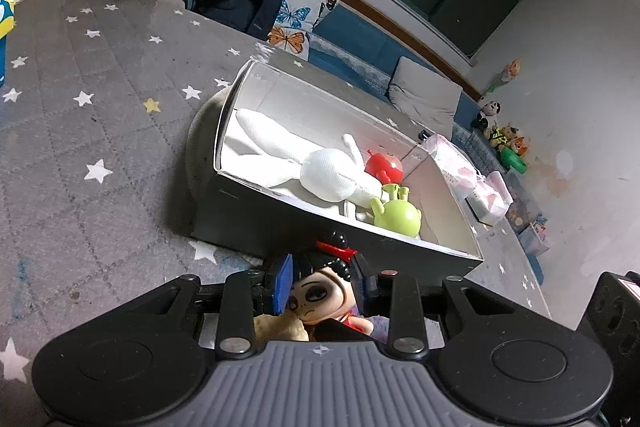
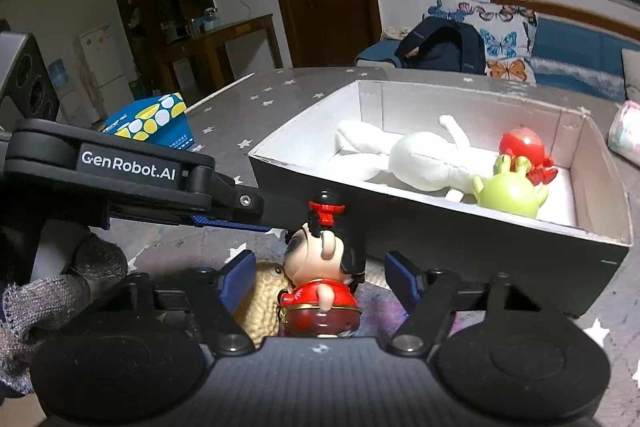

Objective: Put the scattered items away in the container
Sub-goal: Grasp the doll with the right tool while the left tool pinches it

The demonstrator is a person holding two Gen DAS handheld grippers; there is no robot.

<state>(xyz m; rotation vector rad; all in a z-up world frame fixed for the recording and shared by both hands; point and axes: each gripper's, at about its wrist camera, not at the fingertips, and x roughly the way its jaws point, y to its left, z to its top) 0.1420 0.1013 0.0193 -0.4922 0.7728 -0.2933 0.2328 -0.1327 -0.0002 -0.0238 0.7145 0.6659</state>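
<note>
My left gripper (image 1: 320, 281) is shut on the head of a small doll (image 1: 320, 293) with black hair, a red bow and a red dress, just in front of the grey cardboard box (image 1: 304, 223). The right wrist view shows the same doll (image 2: 324, 267) with the left gripper (image 2: 256, 225) reaching in from the left. My right gripper (image 2: 320, 279) is open, its blue pads either side of the doll and apart from it. A tan knitted toy (image 2: 260, 303) lies behind the doll. The box (image 2: 440, 227) holds a white rabbit plush (image 2: 424, 159), a red toy (image 2: 524, 147) and a green toy (image 2: 508, 195).
The box stands on a grey star-print mat (image 1: 100, 107). A blue and yellow carton (image 2: 156, 123) sits at the mat's far left. A pink and white packet (image 1: 476, 179) lies beyond the box. A sofa with a dark backpack (image 1: 236, 3) and butterfly pillow runs along the wall.
</note>
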